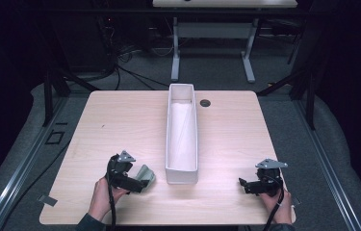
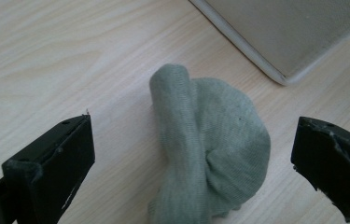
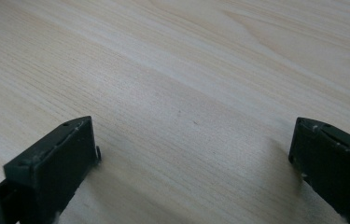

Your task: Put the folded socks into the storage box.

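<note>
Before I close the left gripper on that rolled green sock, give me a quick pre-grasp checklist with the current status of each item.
1. Left gripper open: ok, its jaws stand wide apart.
2. Green sock between the jaws: ok, it lies bundled on the table in the gap, touching neither jaw.
3. Jaws low enough to catch the sock: cannot tell; the height above the table is unclear.
4. White bin clear of the left gripper: ok, its near corner sits beyond the sock, apart from it.
5. Right gripper out of the way: ok, open over bare wood at the table's right side, holding nothing.
6. Bin free to receive the sock: ok, the interior looks empty from the high view.
</note>
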{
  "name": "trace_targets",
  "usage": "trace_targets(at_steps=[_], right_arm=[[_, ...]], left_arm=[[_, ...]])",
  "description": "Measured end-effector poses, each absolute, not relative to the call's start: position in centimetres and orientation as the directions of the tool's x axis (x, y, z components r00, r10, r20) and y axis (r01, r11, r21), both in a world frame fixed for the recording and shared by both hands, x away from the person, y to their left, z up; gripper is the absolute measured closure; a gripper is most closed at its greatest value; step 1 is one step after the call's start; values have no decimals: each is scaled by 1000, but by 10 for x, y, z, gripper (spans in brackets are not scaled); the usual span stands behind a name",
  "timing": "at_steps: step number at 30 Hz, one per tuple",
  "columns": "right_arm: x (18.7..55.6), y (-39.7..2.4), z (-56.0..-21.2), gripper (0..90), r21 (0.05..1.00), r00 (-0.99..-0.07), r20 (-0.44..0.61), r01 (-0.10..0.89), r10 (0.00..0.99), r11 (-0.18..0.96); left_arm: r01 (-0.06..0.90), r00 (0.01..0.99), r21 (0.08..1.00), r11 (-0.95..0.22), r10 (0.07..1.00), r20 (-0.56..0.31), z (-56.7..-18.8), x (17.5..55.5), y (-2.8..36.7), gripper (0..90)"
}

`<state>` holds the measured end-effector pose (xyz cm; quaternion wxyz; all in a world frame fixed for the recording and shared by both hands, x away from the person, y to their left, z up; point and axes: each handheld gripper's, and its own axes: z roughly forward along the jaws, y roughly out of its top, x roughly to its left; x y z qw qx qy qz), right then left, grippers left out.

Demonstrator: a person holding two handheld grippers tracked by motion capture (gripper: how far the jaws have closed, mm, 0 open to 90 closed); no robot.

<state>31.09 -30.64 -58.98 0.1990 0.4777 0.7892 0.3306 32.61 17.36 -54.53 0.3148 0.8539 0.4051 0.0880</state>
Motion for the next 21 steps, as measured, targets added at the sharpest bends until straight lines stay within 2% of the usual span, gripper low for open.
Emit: trace_targets(at_steps=[10,13,17,19,21], right_arm=[[311,-306,-590,1,712,-464,2,623,886,325],[311,-306,-590,1,712,-465,2,623,886,325],[311,-306,-590,2,712,-464,2,623,886,325],[311,-306,-590,2,712,-465,2,623,886,325],[311,-306,-590,2,712,-464,2,622,886,325]], left_arm=[[640,663,596,-485,740,-109,-559,326,161,0],[635,666,587,-502,741,-87,-565,326,156,7],[629,667,588,-509,741,-72,-565,324,154,67],[619,672,590,-518,739,-57,-565,323,153,158],[612,670,591,-525,742,-35,-564,322,153,181]])
